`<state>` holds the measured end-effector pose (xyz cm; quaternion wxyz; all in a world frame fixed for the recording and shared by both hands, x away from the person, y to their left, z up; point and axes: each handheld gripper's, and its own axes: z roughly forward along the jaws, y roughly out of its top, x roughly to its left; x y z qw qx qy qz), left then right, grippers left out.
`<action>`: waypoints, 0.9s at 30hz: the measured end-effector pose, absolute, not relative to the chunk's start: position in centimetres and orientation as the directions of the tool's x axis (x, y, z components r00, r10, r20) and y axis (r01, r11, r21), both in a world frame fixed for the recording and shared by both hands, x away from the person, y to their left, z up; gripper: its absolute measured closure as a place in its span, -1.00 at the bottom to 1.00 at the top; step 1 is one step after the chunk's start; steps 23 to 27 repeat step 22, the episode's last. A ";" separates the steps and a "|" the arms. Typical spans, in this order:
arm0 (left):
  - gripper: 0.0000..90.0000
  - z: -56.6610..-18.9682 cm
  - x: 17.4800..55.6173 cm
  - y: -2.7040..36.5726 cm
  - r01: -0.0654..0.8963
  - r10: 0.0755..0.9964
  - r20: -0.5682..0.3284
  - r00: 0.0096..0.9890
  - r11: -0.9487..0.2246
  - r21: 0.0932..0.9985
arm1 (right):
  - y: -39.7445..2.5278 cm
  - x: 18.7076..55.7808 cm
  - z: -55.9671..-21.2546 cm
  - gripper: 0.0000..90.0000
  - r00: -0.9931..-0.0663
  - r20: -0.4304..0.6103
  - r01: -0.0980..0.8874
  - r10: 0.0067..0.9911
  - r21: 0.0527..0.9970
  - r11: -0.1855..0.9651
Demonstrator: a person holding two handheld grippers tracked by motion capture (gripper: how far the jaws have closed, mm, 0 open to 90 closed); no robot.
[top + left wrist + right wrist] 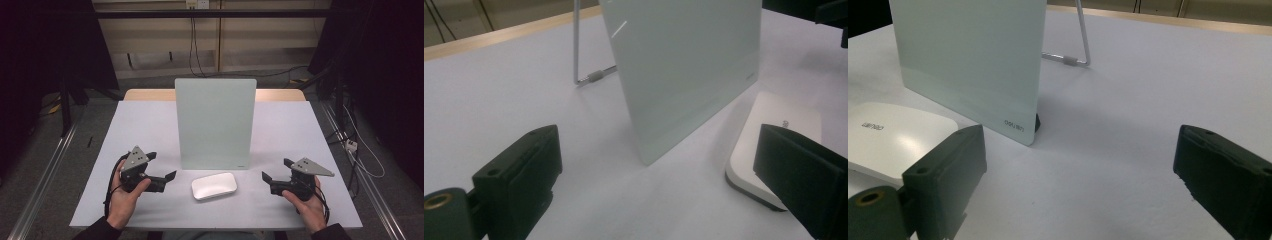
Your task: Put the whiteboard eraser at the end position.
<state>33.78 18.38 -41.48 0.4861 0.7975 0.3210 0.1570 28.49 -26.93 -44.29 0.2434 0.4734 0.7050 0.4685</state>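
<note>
Both sets of jaws gape wide and empty, the left gripper (165,176) and right gripper (270,176) flanking the flat white rounded-rectangle pad (214,186) on the bench (300,130), just before the upright frosted glass board (215,122). Risk: a careless reach could nudge that propped board over, or jaws skid off the pad's low smooth edge. Its long axis runs left-to-right, right end tipped slightly away.

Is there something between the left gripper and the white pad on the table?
Nothing visible. Bare table lies between the open left gripper and the white pad. The glass board stands behind the pad, not between them.
</note>
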 end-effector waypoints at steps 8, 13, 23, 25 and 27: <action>-0.88 -42.0 32.9 19.2 0.377 0.686 -0.081 0.723 -0.293 0.879 | -27.0 28.4 -44.2 -0.85 -0.431 0.099 0.436 0.897 0.893 0.111; -0.88 -41.4 32.7 19.9 0.340 0.715 -0.066 0.696 -0.247 0.907 | -27.0 28.4 -44.2 -0.85 -0.433 0.098 0.436 0.896 0.893 0.113; -0.89 -41.8 32.8 19.8 0.349 0.709 -0.052 0.703 -0.280 0.894 | -27.0 28.5 -44.3 -0.85 -0.432 0.099 0.437 0.896 0.892 0.112; -0.89 -41.8 32.8 19.8 0.349 0.709 -0.052 0.703 -0.280 0.894 | -27.0 28.5 -44.3 -0.85 -0.432 0.099 0.437 0.896 0.892 0.112; -0.89 -41.8 32.8 19.8 0.349 0.709 -0.052 0.703 -0.280 0.894 | -27.0 28.5 -44.3 -0.85 -0.432 0.099 0.437 0.896 0.892 0.112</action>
